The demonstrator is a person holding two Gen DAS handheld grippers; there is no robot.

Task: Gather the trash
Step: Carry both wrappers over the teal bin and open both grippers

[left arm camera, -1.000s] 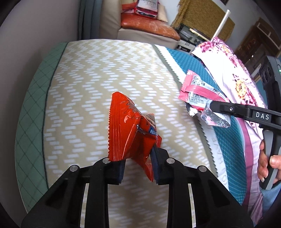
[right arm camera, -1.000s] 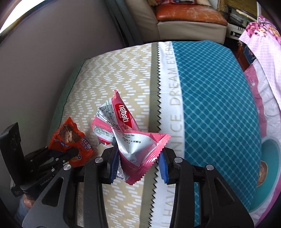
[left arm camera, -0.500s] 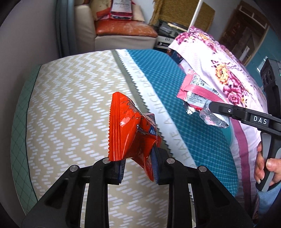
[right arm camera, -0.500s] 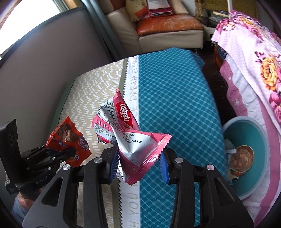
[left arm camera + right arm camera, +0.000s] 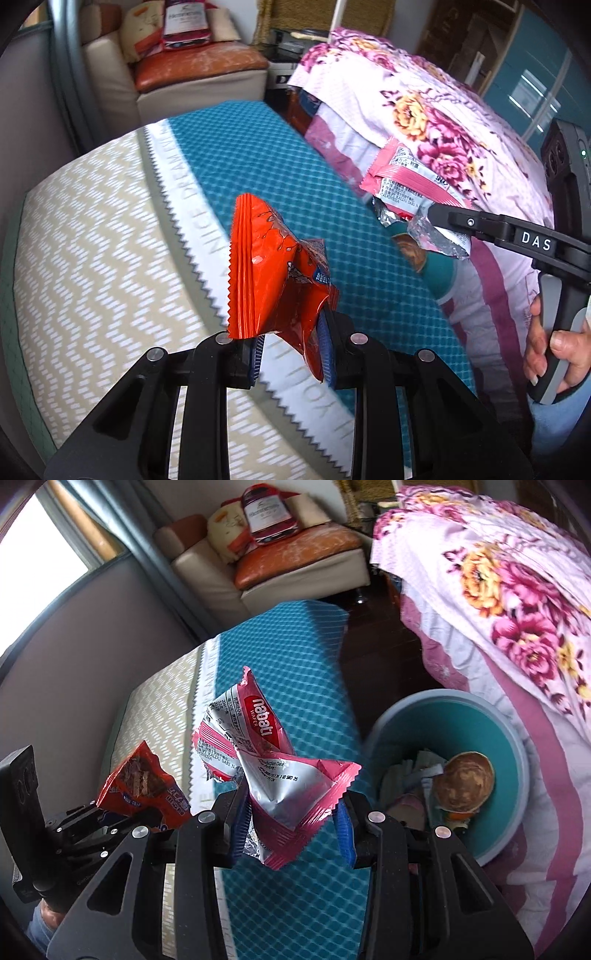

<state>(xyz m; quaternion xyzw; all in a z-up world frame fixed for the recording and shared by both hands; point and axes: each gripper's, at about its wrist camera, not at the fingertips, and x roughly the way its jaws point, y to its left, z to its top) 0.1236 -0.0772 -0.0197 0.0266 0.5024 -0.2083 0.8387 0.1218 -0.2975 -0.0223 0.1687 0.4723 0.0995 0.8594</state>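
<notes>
2 wrappers, both held off the bed: orange-red snack wrapper (image 5: 273, 273) pinched in left gripper (image 5: 291, 354), jaws nearly closed on it; pink-silver Nabati wafer wrapper (image 5: 273, 760) clamped in right gripper (image 5: 291, 830), jaws a bit wider. 1 teal bin (image 5: 517, 746) on floor, right of the mattress (image 5: 295, 657), w/ paper scraps and a brown round piece inside. Floral blanket (image 5: 517, 609) far right; 1 armchair (image 5: 295, 561) at far end.
</notes>
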